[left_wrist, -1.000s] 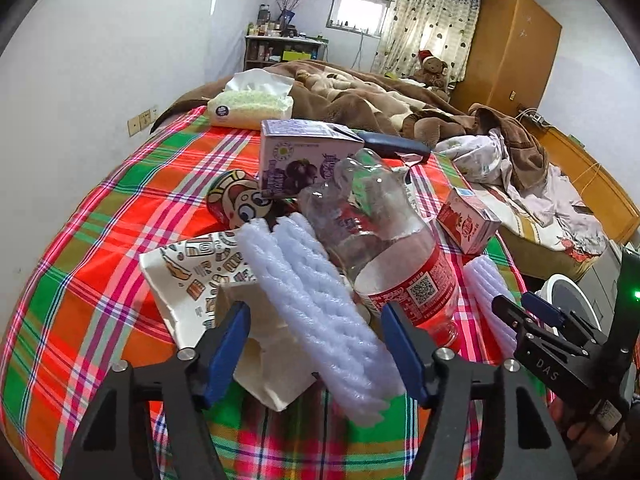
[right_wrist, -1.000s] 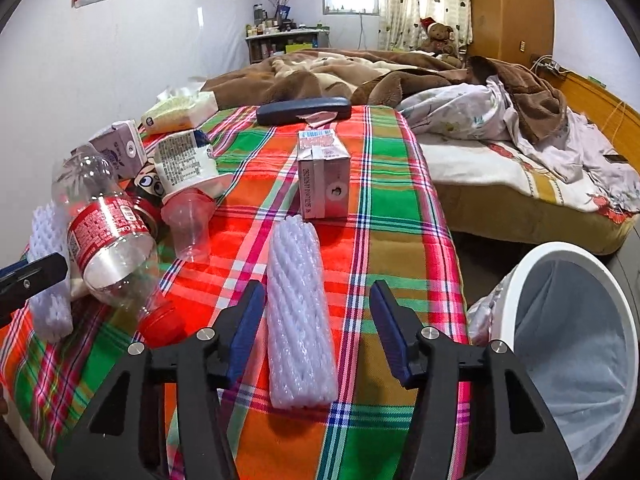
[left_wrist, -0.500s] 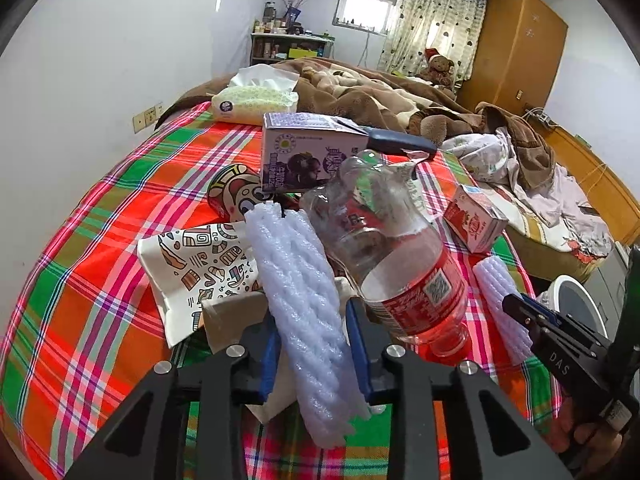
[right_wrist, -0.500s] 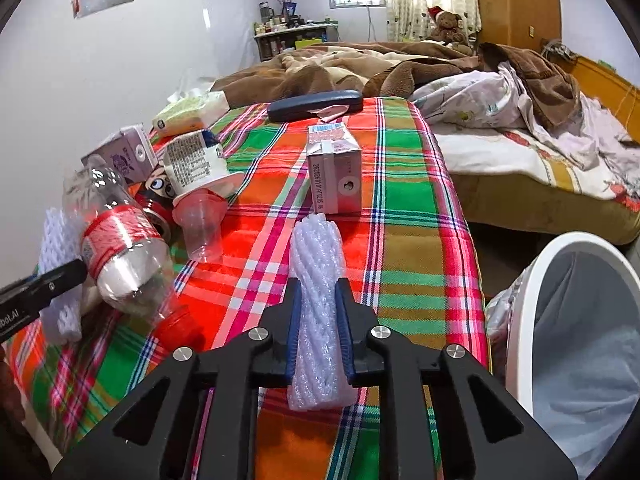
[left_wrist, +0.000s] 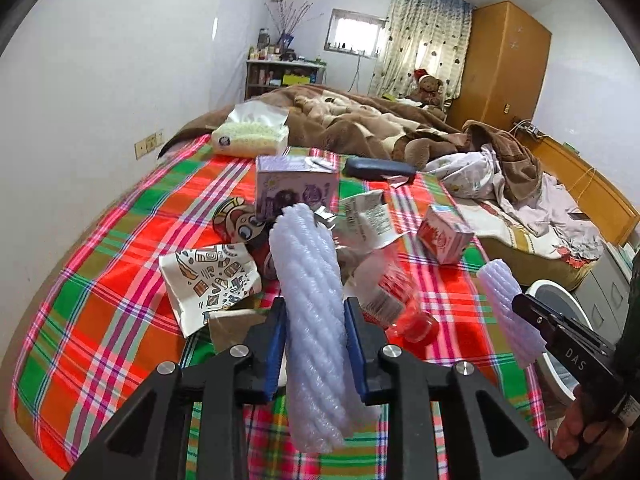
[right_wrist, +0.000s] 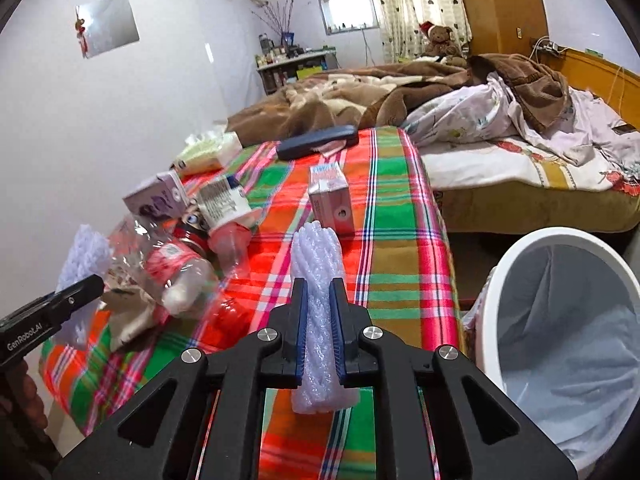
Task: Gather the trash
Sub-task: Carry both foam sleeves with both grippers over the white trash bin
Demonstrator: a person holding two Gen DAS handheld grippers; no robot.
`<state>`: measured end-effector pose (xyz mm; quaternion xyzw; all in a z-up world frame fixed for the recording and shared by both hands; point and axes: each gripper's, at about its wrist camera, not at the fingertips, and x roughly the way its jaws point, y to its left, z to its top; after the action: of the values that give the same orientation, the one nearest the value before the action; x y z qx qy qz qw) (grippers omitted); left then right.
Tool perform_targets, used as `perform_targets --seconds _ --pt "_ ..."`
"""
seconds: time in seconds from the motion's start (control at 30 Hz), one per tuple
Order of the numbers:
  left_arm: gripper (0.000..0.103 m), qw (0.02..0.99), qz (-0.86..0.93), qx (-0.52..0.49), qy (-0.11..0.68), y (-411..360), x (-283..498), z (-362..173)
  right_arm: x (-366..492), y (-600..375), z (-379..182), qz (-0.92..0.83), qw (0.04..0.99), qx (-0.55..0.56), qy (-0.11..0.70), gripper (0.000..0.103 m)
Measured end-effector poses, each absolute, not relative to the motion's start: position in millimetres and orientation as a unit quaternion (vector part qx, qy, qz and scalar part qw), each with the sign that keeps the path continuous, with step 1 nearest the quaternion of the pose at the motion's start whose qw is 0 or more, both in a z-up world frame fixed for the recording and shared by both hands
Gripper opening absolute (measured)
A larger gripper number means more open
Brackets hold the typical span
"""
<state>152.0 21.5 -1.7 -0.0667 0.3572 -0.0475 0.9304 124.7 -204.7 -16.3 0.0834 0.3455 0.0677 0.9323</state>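
A bedroom with white walls, a wooden wardrobe [left_wrist: 504, 60] and a rumpled brown blanket [left_wrist: 360, 124] lies behind a table spread with a bright plaid cloth [left_wrist: 100, 280].

From the left wrist, the left gripper [left_wrist: 316, 344] has its jaws clamped on a white foam net sleeve [left_wrist: 310, 300], which stands tilted up and away between the blue pads, its far end lifted clear of the cloth; the jaws have just been closing on it. Beyond it lies a heap of rubbish: a patterned paper bag [left_wrist: 208, 280], a purple carton [left_wrist: 294, 190], a crushed clear bottle with a red label [left_wrist: 384, 288], a cartoon-faced can [left_wrist: 240, 224] and a pink-red carton [left_wrist: 442, 236] standing apart to the right. A tissue pack [left_wrist: 250, 136] sits at the far edge of the cloth. At the right edge the right gripper [left_wrist: 520, 304] holds a second foam sleeve [left_wrist: 504, 304], with a hand [left_wrist: 580, 436] below it.

From the right wrist, the right gripper [right_wrist: 318, 328] is squeezed tight on its foam sleeve [right_wrist: 316, 280], which pokes out of both ends of the jaws above the plaid cloth [right_wrist: 400, 240]. A white bin with a pale liner [right_wrist: 560, 320] stands just beside the table's edge on the right. The pink carton [right_wrist: 332, 204] stands upright beyond the sleeve; the bottle [right_wrist: 168, 272] lies at left, near the left gripper's tip [right_wrist: 80, 288].
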Motion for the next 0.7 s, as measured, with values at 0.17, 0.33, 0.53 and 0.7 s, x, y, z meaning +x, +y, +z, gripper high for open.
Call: perform_targets --seconds 0.17,0.33,0.53,0.7 --pt "0.029 0.934 -0.059 -0.064 0.346 14 139 10 114 -215 -8 0.071 0.937 0.098 0.328 0.011" --pt "0.029 0.937 -0.087 -0.053 0.334 -8 130 25 99 -227 3 0.065 0.942 0.111 0.309 0.011" --pt "0.029 0.932 -0.146 -0.028 0.331 -58 127 35 85 -259 10 0.029 0.948 0.123 0.292 0.011" --pt "0.029 0.921 -0.203 -0.006 0.332 -110 129 37 78 -289 10 -0.012 0.949 0.129 0.289 0.011"
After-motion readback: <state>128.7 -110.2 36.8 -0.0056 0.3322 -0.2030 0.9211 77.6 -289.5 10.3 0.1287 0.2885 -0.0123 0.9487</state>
